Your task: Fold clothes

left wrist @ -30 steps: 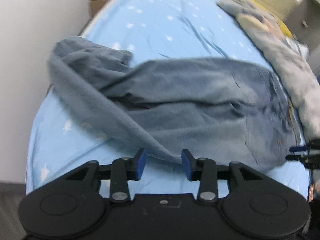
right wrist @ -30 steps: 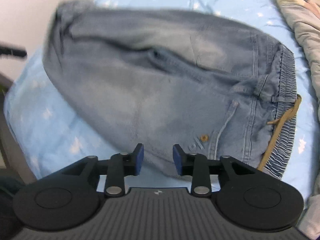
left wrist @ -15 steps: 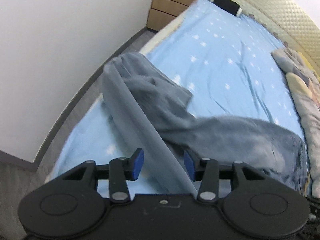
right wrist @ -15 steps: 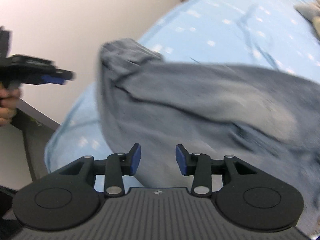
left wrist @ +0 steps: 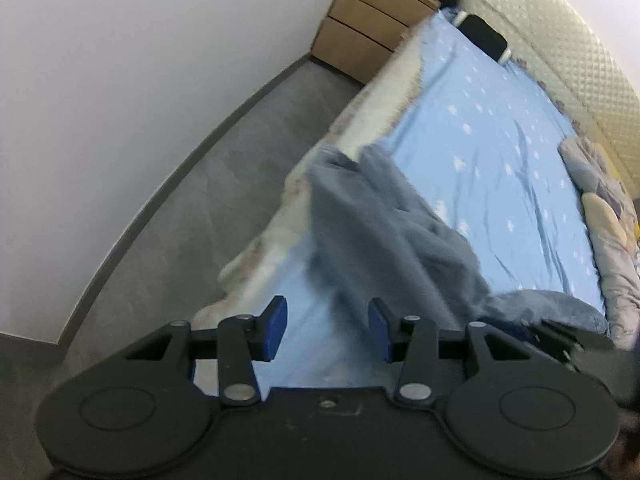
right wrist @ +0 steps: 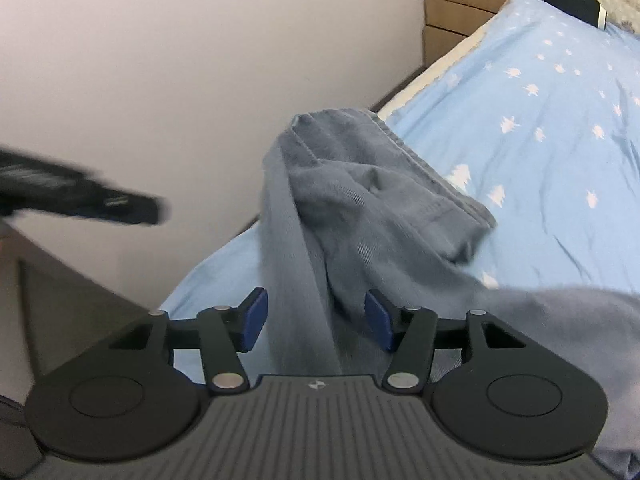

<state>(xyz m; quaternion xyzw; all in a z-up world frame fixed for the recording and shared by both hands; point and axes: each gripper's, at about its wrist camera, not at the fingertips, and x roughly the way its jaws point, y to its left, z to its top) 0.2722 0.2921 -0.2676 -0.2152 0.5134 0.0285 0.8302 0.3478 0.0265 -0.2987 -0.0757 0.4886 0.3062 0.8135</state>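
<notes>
A pair of grey-blue jeans [left wrist: 384, 232] lies rumpled on the light blue star-print sheet [left wrist: 500, 128], its legs reaching the left edge of the bed. It also shows in the right wrist view [right wrist: 360, 208], one leg folded over itself. My left gripper [left wrist: 327, 330] is open and empty above the sheet, just left of the near leg. My right gripper [right wrist: 314, 322] is open, with a strip of leg fabric between its blue pads but not clamped. The left gripper also shows blurred at the left of the right wrist view [right wrist: 80, 200].
A wooden drawer unit [left wrist: 368, 28] stands by the head of the bed, near a black pillow [left wrist: 482, 38]. A grey patterned blanket [left wrist: 608, 216] lies along the right side. Grey floor [left wrist: 192, 208] and a white wall border the bed's left edge.
Both grippers have swung left, from the waistband end toward the leg end of the jeans. The left gripper has moved off the fabric toward the bed's edge. Both stay open.
</notes>
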